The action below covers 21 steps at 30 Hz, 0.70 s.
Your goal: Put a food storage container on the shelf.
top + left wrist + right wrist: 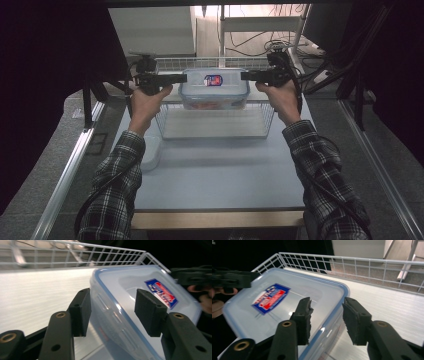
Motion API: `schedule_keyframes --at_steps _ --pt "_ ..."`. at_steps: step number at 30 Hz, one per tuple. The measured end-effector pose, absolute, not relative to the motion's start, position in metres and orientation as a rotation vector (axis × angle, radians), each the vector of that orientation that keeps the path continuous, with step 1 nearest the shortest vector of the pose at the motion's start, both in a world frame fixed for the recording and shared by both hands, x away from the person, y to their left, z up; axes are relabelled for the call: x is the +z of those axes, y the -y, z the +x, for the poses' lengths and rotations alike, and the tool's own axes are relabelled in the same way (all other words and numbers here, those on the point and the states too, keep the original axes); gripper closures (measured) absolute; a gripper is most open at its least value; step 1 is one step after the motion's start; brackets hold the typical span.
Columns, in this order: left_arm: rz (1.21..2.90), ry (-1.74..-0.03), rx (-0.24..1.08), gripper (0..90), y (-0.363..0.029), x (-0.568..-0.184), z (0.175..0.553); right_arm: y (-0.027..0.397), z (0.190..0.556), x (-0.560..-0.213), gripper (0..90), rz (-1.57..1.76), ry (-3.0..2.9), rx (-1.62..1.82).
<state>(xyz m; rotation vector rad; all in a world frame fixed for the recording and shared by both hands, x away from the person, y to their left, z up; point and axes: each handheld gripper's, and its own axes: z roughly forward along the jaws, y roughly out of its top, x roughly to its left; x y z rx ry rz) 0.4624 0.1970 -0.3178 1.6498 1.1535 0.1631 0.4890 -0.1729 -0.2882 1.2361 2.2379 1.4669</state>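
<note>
High view: both hands (145,102) level, flanking the container (214,88).

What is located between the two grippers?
The lidded plastic box, held over the wire basket, lies between the left gripper and right gripper, as the high view shows.

Both sleeves (320,165) were black-and-white plaid flannel. Each hand-held gripper was matte black: the left gripper (112,312) had blocky ribbed fingers (80,311), with brass-ringed screw holes just behind them. A black cable (345,200) trailed along the right sleeve.
</note>
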Motion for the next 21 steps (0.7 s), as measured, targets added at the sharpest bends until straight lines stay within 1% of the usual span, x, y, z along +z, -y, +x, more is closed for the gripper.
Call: schedule_keyframes --at_steps 1,4,8,11,13,16,18,21 --pt "1.636 -1.149 0.181 47.2 -0.198 -0.314 0.460 0.174 0.487 -0.287 60.5 1.228 -2.234 1.476" --pt "1.610 -1.101 0.170 49.2 -0.204 -0.305 0.449 0.179 0.476 -0.282 68.6 1.167 -2.239 1.514" --pt "1.624 -1.029 0.186 55.3 -0.205 -0.300 0.424 0.188 0.454 -0.278 82.1 1.032 -2.250 1.513" --pt "1.650 -0.959 0.193 62.5 -0.204 -0.304 0.398 0.192 0.436 -0.279 88.0 0.957 -2.267 1.492" --pt "1.671 -0.916 0.214 68.8 -0.203 -0.309 0.382 0.196 0.423 -0.282 88.9 0.911 -2.274 1.470" --pt "1.701 -0.856 0.211 83.0 -0.198 -0.319 0.366 0.198 0.408 -0.292 89.1 0.893 -2.309 1.464" --pt "1.764 -0.782 0.202 89.4 -0.188 -0.330 0.358 0.196 0.400 -0.302 89.1 0.885 -2.341 1.450" --pt "1.857 -0.761 0.296 89.9 -0.175 -0.340 0.354 0.191 0.396 -0.310 89.1 0.873 -2.361 1.438"
